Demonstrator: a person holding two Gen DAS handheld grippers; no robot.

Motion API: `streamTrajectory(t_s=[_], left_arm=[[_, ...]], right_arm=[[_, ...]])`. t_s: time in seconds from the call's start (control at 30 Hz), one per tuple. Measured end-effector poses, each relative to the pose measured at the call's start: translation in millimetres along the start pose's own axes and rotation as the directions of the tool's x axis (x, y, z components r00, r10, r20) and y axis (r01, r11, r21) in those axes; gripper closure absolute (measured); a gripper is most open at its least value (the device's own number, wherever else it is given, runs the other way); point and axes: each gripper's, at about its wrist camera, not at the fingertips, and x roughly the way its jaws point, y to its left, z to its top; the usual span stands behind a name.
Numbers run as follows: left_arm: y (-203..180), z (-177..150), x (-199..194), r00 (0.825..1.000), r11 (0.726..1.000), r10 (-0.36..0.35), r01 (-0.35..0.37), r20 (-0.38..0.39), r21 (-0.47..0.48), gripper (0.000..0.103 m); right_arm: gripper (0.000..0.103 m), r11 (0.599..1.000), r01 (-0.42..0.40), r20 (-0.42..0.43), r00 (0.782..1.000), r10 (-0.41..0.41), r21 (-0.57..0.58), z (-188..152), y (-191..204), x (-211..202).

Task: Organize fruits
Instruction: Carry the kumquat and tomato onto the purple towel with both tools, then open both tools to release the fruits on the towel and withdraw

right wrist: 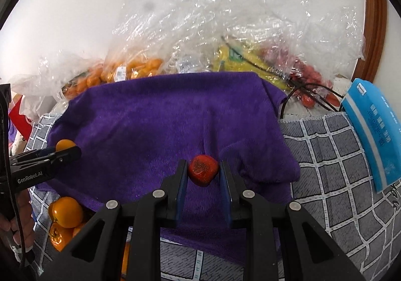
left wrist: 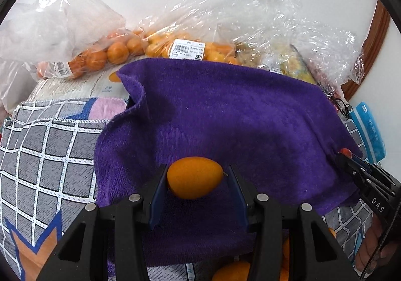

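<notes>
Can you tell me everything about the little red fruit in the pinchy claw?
The small red fruit looks like a tiny tomato, round and shiny, with a rough dark speckled patch facing the camera. It sits between the blue pads of the right gripper, which pinch it from both sides. It is over the fuzzy purple towel, near its front right part. Whether it rests on the towel or is lifted cannot be told.

Both wrist views closely share purple towel (left wrist: pixel 225 118)
</notes>
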Motion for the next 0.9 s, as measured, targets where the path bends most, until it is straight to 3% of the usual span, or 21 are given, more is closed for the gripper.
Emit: streamTrajectory(t_s=[0.53,0.67,0.83,0.9], left_arm=[[-3.5,0.1,0.5,1.000,1.000,0.001,-0.001,-0.005,0.016,0.057],[-4.2,-0.2,-4.7,1.000,1.000,-0.008,0.008,0.002,0.011,0.046],[-5.1,0.6,-14.3,1.000,1.000,-0.015,0.015,0.016,0.010,0.044],[-6.0,0.1,-18.5,1.000,1.000,-0.015,0.015,0.020,0.012,0.043]], right_arm=[[0.078,1.000,0.001,-0.018,1.000,-0.001,-0.012,-4.8,1.9,7.4],[0.078,1.000,0.002,-0.016,1.000,-0.002,-0.011,-5.6,1.5,7.2],[0.078,1.000,-0.004,-0.012,1.000,0.004,-0.010,-6.6,0.8,5.6],[0.071,1.000,-0.010,-0.006,1.000,0.009,-0.009,-7.2,0.4,3.4]])
